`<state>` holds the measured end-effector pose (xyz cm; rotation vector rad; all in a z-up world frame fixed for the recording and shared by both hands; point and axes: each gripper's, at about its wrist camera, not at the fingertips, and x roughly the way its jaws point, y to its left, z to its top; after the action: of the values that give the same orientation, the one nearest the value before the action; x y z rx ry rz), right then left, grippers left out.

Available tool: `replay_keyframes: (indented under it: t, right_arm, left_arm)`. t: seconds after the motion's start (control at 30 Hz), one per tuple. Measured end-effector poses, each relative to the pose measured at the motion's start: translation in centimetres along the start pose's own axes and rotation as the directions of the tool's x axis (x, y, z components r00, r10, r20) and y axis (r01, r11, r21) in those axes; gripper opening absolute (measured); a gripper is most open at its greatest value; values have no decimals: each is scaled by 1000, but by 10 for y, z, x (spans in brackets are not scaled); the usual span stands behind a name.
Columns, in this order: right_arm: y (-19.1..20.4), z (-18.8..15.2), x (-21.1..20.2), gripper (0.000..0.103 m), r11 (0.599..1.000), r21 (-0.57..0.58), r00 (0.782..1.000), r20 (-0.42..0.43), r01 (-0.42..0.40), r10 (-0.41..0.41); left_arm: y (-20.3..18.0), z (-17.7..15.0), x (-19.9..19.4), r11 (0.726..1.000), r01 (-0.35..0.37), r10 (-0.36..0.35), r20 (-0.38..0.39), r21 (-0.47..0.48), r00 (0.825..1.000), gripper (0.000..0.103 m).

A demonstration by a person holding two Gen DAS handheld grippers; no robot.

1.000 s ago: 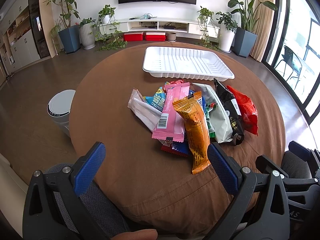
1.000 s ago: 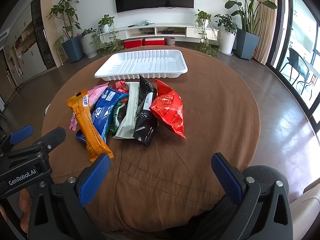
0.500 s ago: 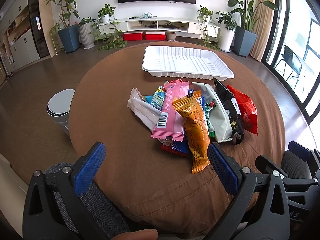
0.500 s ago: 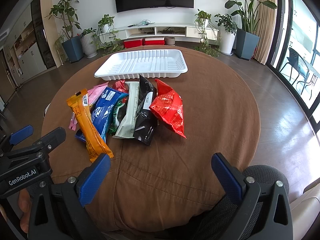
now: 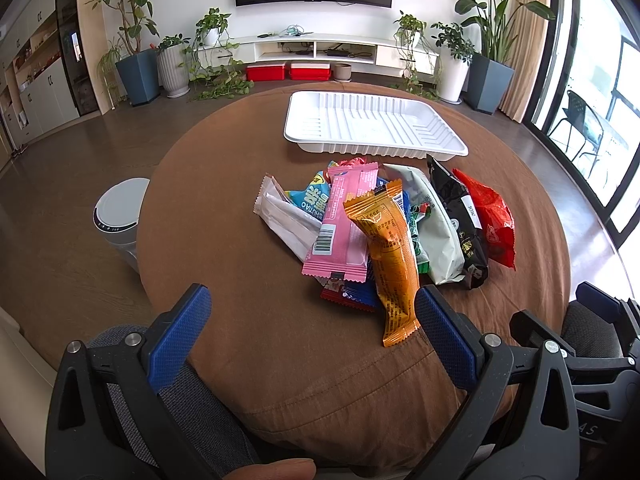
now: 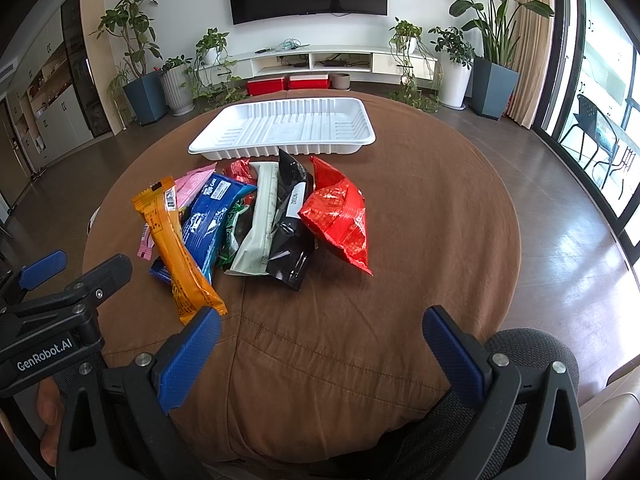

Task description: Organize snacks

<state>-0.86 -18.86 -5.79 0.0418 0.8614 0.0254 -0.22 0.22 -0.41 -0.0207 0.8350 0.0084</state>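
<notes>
A heap of snack packets lies mid-table: an orange bar (image 5: 390, 256) on top, a pink packet (image 5: 346, 220), a white one (image 5: 286, 220), a pale green bag (image 5: 434, 226), a black bag (image 5: 460, 216) and a red bag (image 5: 490, 220). Behind the heap sits an empty white tray (image 5: 372, 124). My left gripper (image 5: 312, 332) hangs open at the table's near edge, its right finger just below the orange bar's near end. My right gripper (image 6: 320, 354) is open too, nearer than the red bag (image 6: 340, 216) and black bag (image 6: 290, 224), holding nothing.
The round table wears a brown cloth (image 6: 420, 240). A white bin (image 5: 118, 212) stands on the floor to the left. A grey chair back (image 6: 532, 344) sits under the grippers. Potted plants and a low TV shelf line the far wall.
</notes>
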Motion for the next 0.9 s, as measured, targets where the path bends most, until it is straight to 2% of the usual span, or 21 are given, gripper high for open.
replay_keyframes:
  t: [0.6,0.73,0.8,0.87,0.9]
  right_arm:
    - [0,0,0,103,1000,0,1000,0,0,0]
    - [0,0,0,103,1000,-8,1000,2,10,-10]
    - [1,-1,0,103,1000,-20,1000,10,20,-19]
    - [1,-1,-2,103,999,-33,1000,24,20,-19]
    - [0,-1,-3,103,999,-40,999,35,14,-13]
  left_arm:
    - [0,0,0,1000,2,-2,0,0,1000,103]
    - [4,0,-1,1000,21,-21,19,-9,1000,103]
    - [9,0,-3,998,47,-46,38,-33,998,103]
    - [18,1,-6,989,134,-130,70,-59,989,103]
    - [20,2,-8,981,192,-187,94,-39,978,103]
